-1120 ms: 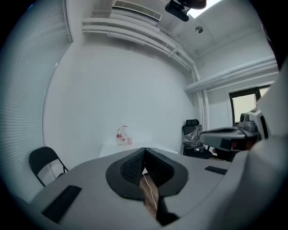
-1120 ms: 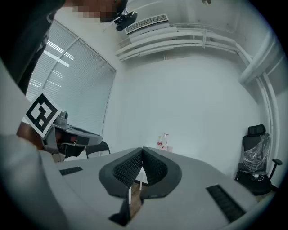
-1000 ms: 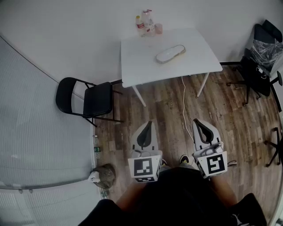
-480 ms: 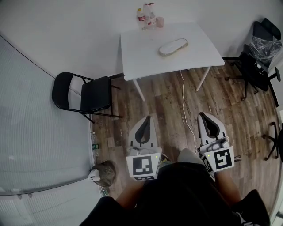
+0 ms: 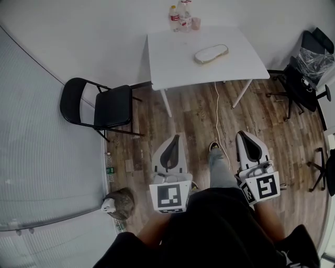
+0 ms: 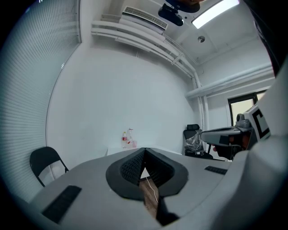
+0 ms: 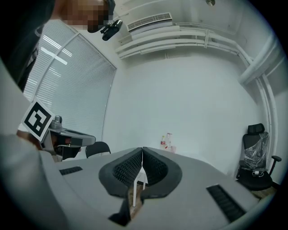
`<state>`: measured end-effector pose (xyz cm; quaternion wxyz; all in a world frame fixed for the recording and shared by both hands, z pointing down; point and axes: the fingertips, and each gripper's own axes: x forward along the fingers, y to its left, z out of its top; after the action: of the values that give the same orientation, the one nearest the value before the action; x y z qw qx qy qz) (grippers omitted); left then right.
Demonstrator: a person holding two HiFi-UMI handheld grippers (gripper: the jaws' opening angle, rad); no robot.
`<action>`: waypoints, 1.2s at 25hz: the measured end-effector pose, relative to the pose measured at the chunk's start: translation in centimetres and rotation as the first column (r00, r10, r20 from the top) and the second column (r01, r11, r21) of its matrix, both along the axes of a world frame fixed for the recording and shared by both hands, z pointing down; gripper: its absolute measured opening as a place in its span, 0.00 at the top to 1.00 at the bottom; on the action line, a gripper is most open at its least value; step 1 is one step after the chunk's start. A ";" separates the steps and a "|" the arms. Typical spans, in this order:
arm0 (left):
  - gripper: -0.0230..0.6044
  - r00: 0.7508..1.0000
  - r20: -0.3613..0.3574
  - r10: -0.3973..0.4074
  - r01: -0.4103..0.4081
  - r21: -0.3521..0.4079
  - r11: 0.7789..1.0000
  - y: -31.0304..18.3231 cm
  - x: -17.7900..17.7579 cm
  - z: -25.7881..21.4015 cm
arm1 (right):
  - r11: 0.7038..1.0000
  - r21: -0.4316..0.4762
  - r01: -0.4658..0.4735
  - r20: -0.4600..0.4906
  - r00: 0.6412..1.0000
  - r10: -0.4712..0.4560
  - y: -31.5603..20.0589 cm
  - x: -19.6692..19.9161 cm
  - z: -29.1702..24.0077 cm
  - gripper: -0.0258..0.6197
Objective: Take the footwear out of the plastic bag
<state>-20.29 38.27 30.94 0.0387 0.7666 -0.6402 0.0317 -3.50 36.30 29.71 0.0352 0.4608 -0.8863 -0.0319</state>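
A pale shoe in a clear plastic bag (image 5: pixel 211 54) lies on the white table (image 5: pixel 172 57) at the far side of the room. My left gripper (image 5: pixel 176 137) and right gripper (image 5: pixel 242 134) are held level over the wooden floor, well short of the table. Both are shut with nothing between the jaws. In the left gripper view the left gripper (image 6: pixel 144 150) points at the table, and in the right gripper view the right gripper (image 7: pixel 142 150) does the same. The person's leg (image 5: pixel 218 167) steps forward between them.
Bottles and a pink cup (image 5: pixel 182 15) stand at the table's far edge. A black folding chair (image 5: pixel 99 107) is left of the table. Black office chairs (image 5: pixel 308 73) are at the right. A white cable (image 5: pixel 216 112) hangs from the table to the floor. A small bag (image 5: pixel 119 205) lies by the blinds.
The person has walked forward toward the table; both grippers came along, still shut. A foot has stepped out between them, and the table sits higher in the head view.
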 end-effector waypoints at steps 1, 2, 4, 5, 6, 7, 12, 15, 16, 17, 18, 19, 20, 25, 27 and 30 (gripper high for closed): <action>0.93 1.000 -0.002 0.001 -0.001 0.000 1.000 -0.2 0.0 0.0 | 1.000 0.004 -0.001 0.003 1.000 0.001 -0.3 0.0 -0.1 0.93; 0.93 1.000 0.001 0.002 -0.002 0.001 1.000 -0.4 0.0 0.1 | 1.000 0.008 -0.004 0.006 1.000 0.004 -0.6 0.1 -0.1 0.93; 0.93 1.000 0.010 0.002 -0.002 0.005 1.000 -1.0 -0.1 0.2 | 1.000 0.009 -0.013 0.017 1.000 0.013 -1.4 0.4 0.0 0.93; 0.93 1.000 0.016 0.000 0.000 0.007 1.000 -1.4 -0.1 0.3 | 1.000 0.009 -0.015 0.023 1.000 0.015 -1.9 0.4 0.1 0.93; 0.93 1.000 0.021 -0.002 0.002 0.007 1.000 -1.8 -0.2 0.3 | 1.000 0.012 -0.015 0.027 1.000 0.015 -2.3 0.4 0.2 0.93; 0.93 1.000 0.023 -0.004 0.004 0.006 1.000 -2.3 -0.3 0.3 | 1.000 0.016 -0.013 0.029 1.000 0.013 -2.8 0.4 0.3 0.93; 0.93 0.999 0.032 -0.019 0.019 0.009 1.000 -6.7 -0.6 -0.1 | 1.000 0.019 -0.006 0.060 0.998 0.005 -7.5 0.0 0.7 0.93; 0.93 0.999 0.035 -0.017 0.017 0.000 1.000 -10.6 -0.5 -0.3 | 1.000 0.009 0.006 0.068 0.998 -0.006 -11.4 -0.1 1.2 0.93; 0.93 0.999 0.035 -0.014 0.014 -0.002 1.000 -12.0 -0.5 -0.2 | 1.000 0.003 0.011 0.069 0.998 -0.011 -12.7 -0.1 1.4 0.93; 0.93 0.999 0.039 -0.009 0.009 -0.007 1.000 -13.4 -0.4 -0.1 | 1.000 -0.003 0.015 0.070 0.997 -0.014 -14.1 -0.1 1.6 0.93; 0.93 0.999 0.049 -0.002 0.003 -0.015 1.000 -14.9 -0.3 0.2 | 1.000 -0.010 0.015 0.070 0.997 -0.015 -15.5 0.0 1.8 0.93; 0.93 0.998 0.057 0.005 -0.003 -0.025 1.000 -16.3 -0.1 0.4 | 1.000 -0.017 0.012 0.070 0.998 -0.011 -16.9 0.3 2.0 0.93; 0.93 0.998 0.059 0.012 -0.010 -0.036 0.999 -17.8 0.2 0.5 | 1.000 -0.027 0.007 0.071 0.997 -0.005 -18.3 0.6 2.2 0.93; 0.93 0.997 0.061 0.045 -0.041 -0.068 0.997 -24.5 2.1 1.0 | 0.996 -0.088 0.006 0.098 0.995 0.003 -24.2 2.3 3.1 0.93; 0.93 0.995 0.084 0.056 -0.049 -0.078 0.996 -26.9 2.6 1.5 | 0.995 -0.101 0.005 0.094 0.996 0.005 -26.7 3.0 3.6 0.93; 0.93 0.996 0.063 0.061 -0.054 -0.101 0.993 -30.6 3.2 1.7 | 0.993 -0.119 0.010 0.094 0.996 0.001 -30.3 3.3 3.7 0.93</action>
<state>-17.13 7.63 32.60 0.0545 0.7805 -0.6163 0.0896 -0.23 5.99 33.43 0.0211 0.4568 -0.8883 0.0429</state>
